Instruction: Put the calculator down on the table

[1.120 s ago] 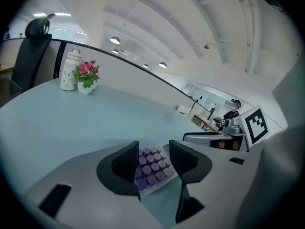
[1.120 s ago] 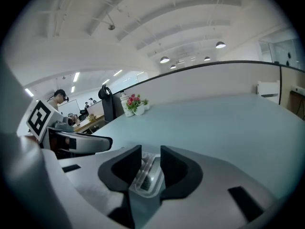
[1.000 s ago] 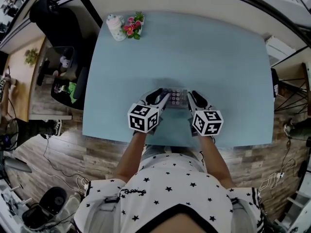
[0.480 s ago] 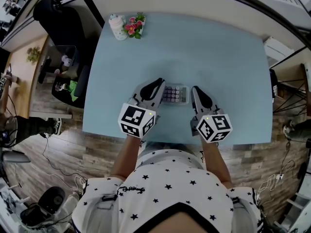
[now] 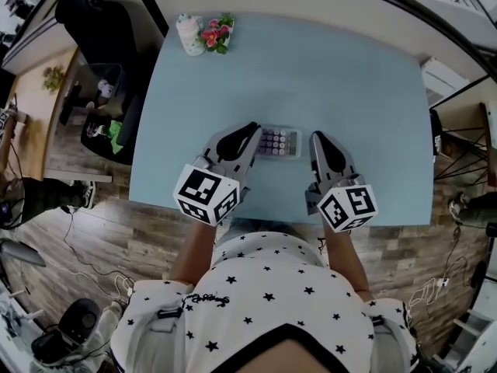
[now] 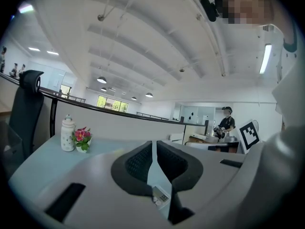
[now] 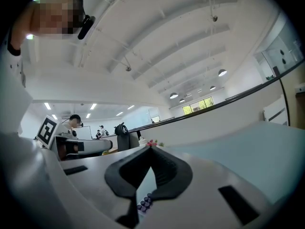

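The small grey calculator (image 5: 279, 142) with purple keys lies flat on the pale blue table (image 5: 349, 76), near its front edge. My left gripper (image 5: 250, 133) hovers above the table just left of it, shut and empty. Just right of it is my right gripper (image 5: 318, 140), also shut on nothing. In the left gripper view the pads meet at the tips (image 6: 154, 149), and a corner of the calculator (image 6: 160, 195) shows below them. In the right gripper view the tips (image 7: 150, 149) also touch, with the purple keys (image 7: 144, 203) seen underneath.
A white bottle (image 5: 189, 35) and a small pot of pink flowers (image 5: 215, 33) stand at the table's far left corner. A black office chair (image 5: 93, 22) stands beyond the left edge. The person's torso is at the front edge.
Both grippers have risen from beside the calculator toward the camera, and their jaws have closed. The calculator stays flat on the table between them.
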Demonstrator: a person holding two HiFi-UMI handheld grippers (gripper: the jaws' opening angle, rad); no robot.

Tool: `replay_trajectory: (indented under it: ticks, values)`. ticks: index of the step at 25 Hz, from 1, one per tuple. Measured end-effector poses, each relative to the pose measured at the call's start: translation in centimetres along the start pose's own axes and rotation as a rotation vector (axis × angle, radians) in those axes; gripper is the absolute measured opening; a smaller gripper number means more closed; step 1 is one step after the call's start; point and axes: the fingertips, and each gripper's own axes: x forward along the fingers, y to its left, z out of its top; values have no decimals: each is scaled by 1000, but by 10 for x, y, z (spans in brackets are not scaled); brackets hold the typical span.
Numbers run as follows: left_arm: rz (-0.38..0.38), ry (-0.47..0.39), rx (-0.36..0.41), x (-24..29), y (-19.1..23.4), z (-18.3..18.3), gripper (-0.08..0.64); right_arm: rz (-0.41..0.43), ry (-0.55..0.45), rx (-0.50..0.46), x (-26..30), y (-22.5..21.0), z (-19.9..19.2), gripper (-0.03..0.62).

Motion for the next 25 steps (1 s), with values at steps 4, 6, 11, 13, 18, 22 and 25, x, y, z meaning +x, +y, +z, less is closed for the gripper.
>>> replay_trajectory:
  ticks: [4,6,11,13,18,22,25]
  values:
    - [2,11,35,-3,0,-1,52,3,-4,2,-1,2,-2,-2]
    - [9,10,26,-3,0,-1,52,11,-3,-4,-2,4,-2,-2]
    - [19,3,-14,-5,3,-2,52,11,4,-4,-2,3,-3,-2]
    - [26,13,-9,-5,4,-5,52,10,5,-4,-2,3,-4,-2]
    - [33,23,-16,-4,6,-9,52,9,6,2,-1,2,-5,-2]
    - [36,22,-37,-5,8,-10,52,8,10,9,0,1,-8,-2]
    - [37,18,-44,-5,10,-10,52,9,10,12,1,2,-8,-2]
